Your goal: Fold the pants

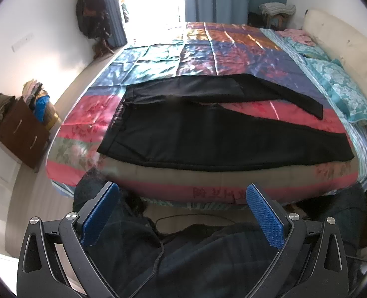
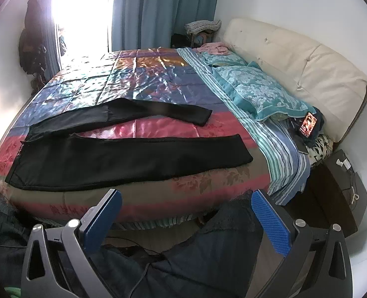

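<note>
the black pants (image 1: 208, 134) lie flat on the bed (image 1: 158, 183), along its near edge, with the waistband toward the left edge and the two legs running out toward the pillow side on the right. the legs are splayed apart: the near leg (image 2: 158, 154) runs just beside the near edge, while the far leg (image 2: 158, 110) angles away toward the middle of the bed, leaving a wedge of red quilt between them.

we hold both tools back from the bed, over our own lap, touching nothing. the left gripper (image 1: 182, 213) has its jaws wide apart and empty, and the right gripper (image 2: 186, 219) likewise stands spread with nothing between its blue pads (image 2: 270, 226).

as we judge it, the folding has not begun, and the first step is to lay one leg over the other. to do that well, we send the left gripper to the waistband at its far corner and the right gripper to the cuff of the far leg, pinching only that leg's layers. we lift low, carry both ends together toward the near edge, and match seam to seam. the satin quilt looks slippery, so a dragged leg may pull the whole garment off the edge.
</note>
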Demonstrator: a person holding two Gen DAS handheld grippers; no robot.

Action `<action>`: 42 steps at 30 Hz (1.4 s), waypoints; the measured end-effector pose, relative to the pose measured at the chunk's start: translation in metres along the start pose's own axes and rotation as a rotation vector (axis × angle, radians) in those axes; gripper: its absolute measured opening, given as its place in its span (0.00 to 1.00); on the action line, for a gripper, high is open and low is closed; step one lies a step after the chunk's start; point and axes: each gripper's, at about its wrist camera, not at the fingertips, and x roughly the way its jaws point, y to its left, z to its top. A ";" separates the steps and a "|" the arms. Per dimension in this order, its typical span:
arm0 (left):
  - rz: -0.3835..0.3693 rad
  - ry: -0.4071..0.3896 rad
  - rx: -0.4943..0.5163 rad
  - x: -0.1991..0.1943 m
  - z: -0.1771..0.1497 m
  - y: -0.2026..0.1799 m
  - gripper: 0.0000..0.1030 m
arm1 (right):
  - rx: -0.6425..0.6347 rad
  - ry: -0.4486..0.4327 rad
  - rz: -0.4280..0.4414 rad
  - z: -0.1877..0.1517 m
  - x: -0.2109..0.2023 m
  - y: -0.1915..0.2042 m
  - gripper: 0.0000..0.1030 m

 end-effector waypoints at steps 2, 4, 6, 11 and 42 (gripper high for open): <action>0.001 -0.003 0.000 0.000 0.000 0.000 0.99 | -0.004 0.000 0.002 0.001 0.001 0.001 1.00; 0.003 -0.007 0.002 0.001 0.001 0.000 0.99 | -0.008 0.001 0.004 0.002 0.001 0.003 1.00; 0.003 -0.006 0.004 0.001 0.002 0.000 0.99 | -0.014 0.001 0.009 0.004 0.002 0.004 1.00; -0.003 0.012 0.031 0.003 0.006 -0.007 0.99 | -0.011 0.005 0.019 0.005 0.003 0.007 1.00; 0.003 -0.019 0.102 0.002 0.007 -0.024 0.99 | -0.061 0.015 0.082 0.011 0.018 0.028 1.00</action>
